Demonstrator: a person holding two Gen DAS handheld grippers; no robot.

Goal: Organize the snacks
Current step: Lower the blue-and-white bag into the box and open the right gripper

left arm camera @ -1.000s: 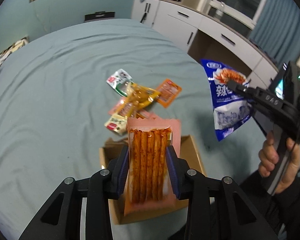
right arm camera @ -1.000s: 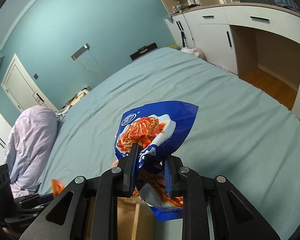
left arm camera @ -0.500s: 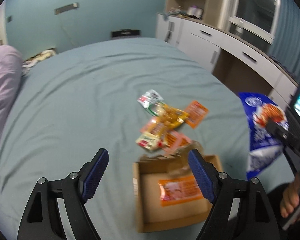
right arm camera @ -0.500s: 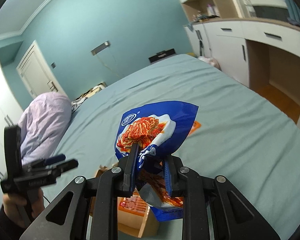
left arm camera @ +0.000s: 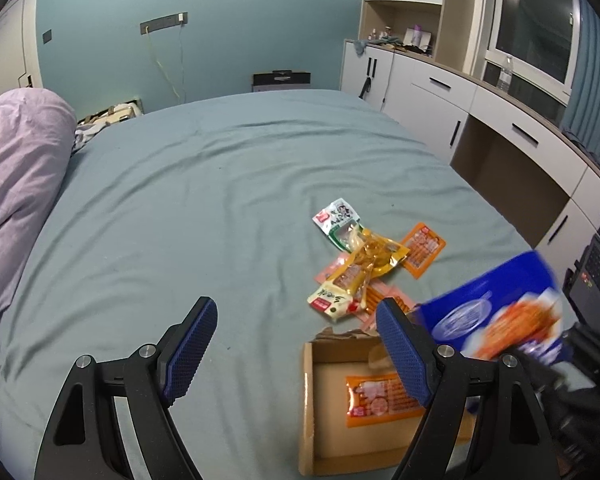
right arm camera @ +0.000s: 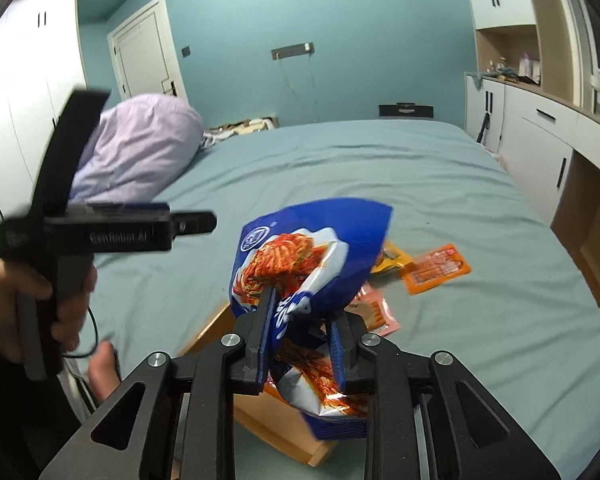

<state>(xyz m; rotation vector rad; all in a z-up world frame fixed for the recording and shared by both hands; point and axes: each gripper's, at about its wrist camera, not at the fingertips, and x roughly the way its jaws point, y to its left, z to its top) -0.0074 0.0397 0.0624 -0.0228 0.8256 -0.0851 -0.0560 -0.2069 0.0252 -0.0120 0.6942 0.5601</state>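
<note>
Left wrist only — orange packet (left arm camera: 384,398) boxed; right hand-held gripper (right arm camera: 300,342) (clenched) on blue bag (right arm camera: 312,256).

I note both claws, left claw (left arm camera: 292,344) and right claw (right arm camera: 302,332), are matte black frames with silver screws and blue textured pads (left arm camera: 188,350), the left housing lettered in pale print, gripped by a bare-skinned hand (right arm camera: 28,304) with a thin black cable.
</note>
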